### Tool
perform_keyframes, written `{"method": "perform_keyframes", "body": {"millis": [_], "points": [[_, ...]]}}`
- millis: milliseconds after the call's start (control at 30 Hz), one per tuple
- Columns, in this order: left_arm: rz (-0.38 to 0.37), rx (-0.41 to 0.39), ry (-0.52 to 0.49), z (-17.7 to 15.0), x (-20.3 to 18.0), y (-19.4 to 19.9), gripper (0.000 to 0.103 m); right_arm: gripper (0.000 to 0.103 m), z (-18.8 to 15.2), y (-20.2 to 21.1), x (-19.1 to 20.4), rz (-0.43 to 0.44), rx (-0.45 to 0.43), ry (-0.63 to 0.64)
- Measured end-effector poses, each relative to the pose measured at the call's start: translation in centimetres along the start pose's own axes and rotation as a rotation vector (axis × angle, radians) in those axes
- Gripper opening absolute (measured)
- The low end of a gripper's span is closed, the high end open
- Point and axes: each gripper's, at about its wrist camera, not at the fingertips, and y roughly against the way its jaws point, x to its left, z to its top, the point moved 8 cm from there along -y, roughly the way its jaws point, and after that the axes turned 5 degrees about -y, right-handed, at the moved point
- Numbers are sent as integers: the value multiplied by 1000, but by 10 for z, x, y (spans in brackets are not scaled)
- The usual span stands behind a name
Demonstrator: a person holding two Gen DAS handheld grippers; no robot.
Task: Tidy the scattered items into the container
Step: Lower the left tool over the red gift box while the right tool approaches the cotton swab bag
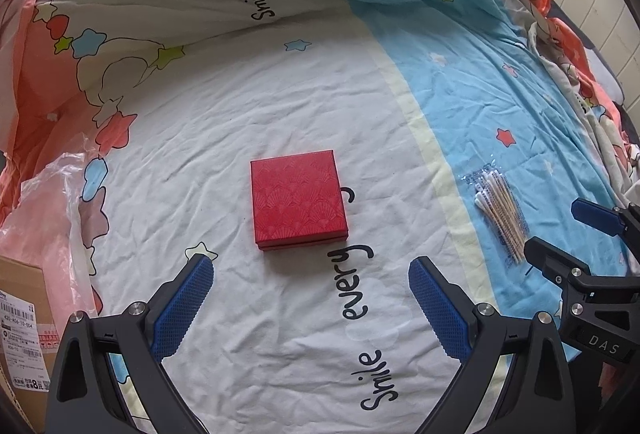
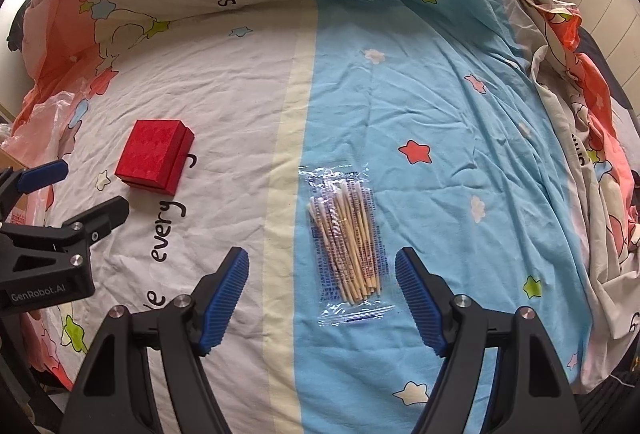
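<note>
Left wrist view: two grippers, one red box, one packet of cotton swabs on a bedsheet.

Nearest, the left gripper (image 1: 310,298) hangs wide open and empty just short of the closed red gift box (image 1: 298,199). The right gripper (image 2: 322,292), equally spread and empty, flanks the near end of the clear cotton swab packet (image 2: 348,240). Its body reads "DAS"; the other's reads "GenRobot.AI". "Smile every day" repeats across the star-print sheet (image 2: 440,114). One labelled cardboard carton (image 1: 22,330) under a pink plastic bag (image 1: 44,202) sits at far left.

Cardboard box (image 1: 20,334) cut by left edge, its label print unreadable
</note>
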Motion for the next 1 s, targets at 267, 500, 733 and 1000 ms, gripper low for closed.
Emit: {"method": "perform_keyframes", "body": {"millis": [267, 500, 733, 1000], "points": [[13, 2, 0, 17, -7, -15, 100, 72, 3, -18, -17, -10, 33, -9], [15, 4, 36, 24, -3, -26, 100, 72, 5, -27, -29, -10, 48, -31], [11, 13, 85, 31, 6, -39, 100, 72, 6, -36, -32, -4, 62, -25], [5, 16, 73, 37, 5, -49, 100, 72, 6, -45, -30, 4, 70, -19]]}}
